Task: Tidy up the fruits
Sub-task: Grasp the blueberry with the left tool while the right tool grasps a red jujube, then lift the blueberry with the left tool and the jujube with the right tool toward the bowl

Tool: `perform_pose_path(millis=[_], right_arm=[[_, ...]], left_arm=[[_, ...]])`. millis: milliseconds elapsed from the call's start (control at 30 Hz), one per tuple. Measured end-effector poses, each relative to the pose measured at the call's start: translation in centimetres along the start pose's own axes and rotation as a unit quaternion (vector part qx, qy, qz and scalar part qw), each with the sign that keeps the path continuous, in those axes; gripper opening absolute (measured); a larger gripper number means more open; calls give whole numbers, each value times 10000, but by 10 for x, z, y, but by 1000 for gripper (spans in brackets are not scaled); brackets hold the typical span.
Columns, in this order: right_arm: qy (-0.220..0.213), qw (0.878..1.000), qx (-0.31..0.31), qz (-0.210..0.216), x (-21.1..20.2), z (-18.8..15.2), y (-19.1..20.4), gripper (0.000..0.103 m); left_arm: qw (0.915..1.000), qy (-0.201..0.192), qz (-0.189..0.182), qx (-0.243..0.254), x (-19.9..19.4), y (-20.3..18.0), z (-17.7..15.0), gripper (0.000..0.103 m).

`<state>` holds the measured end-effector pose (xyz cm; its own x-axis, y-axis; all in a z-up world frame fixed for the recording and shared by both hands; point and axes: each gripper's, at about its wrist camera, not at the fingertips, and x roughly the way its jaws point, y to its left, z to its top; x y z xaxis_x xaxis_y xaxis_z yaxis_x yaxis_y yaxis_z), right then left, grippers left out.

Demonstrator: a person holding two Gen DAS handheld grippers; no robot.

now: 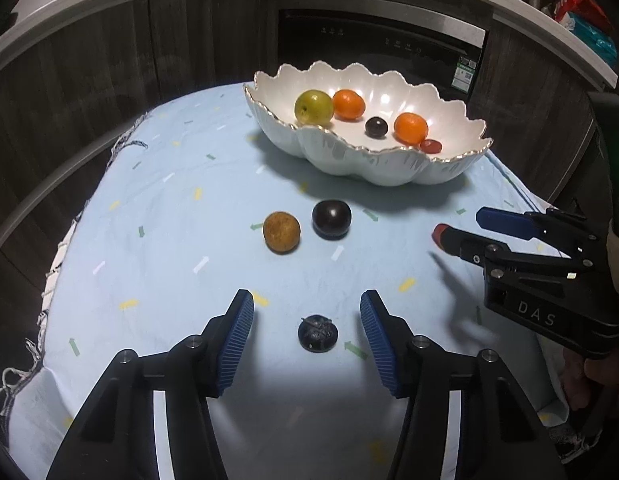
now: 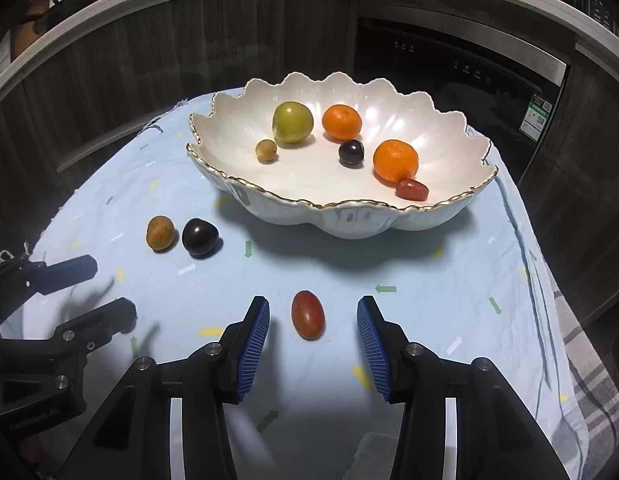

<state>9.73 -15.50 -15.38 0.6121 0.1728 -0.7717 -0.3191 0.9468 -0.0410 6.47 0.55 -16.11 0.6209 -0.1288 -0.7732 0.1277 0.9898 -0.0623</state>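
A white scalloped bowl (image 1: 361, 160) (image 2: 349, 220) holds a green fruit (image 2: 292, 122), two oranges (image 2: 341, 122), a dark plum (image 2: 351, 153), a small brown fruit (image 2: 266, 151) and a red oval fruit (image 2: 412, 189). On the blue cloth lie a brown round fruit (image 1: 281, 233) (image 2: 160, 233) and a dark plum (image 1: 331, 218) (image 2: 200, 237). My left gripper (image 1: 307, 320) (image 2: 109, 284) is open, with a dark wrinkled fruit (image 1: 318, 332) lying between its fingers. My right gripper (image 2: 313, 320) (image 1: 457, 226) is open, with a red oval fruit (image 2: 307, 314) between its fingers.
The table under the light blue cloth (image 1: 169, 240) stands before dark cabinets (image 1: 109, 80) and a black oven (image 1: 381, 40). A grey checked cloth (image 2: 589, 360) hangs at the right edge.
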Motion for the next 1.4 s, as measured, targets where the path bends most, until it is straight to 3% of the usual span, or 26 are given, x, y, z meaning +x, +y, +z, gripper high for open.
perform_pose_path(millis=[333, 533, 733, 1133, 1400], right_arm=[[81, 9999, 79, 18, 6, -2, -3, 47], [114, 9999, 95, 34, 8, -3, -3, 45], [201, 9997, 114, 38, 12, -3, -4, 41], [330, 9993, 72, 166, 16, -3, -2, 20], [255, 9994, 94, 200, 12, -2, -2, 20]], left_arm=[[9998, 146, -96, 31, 5, -3, -3, 34], [9997, 235, -113, 21, 7, -4, -4, 33], [9993, 355, -100, 32, 11, -3, -6, 24], [9992, 378, -93, 50, 12, -3, -5, 22], [9995, 283, -91, 60, 8, -3, 0, 22]])
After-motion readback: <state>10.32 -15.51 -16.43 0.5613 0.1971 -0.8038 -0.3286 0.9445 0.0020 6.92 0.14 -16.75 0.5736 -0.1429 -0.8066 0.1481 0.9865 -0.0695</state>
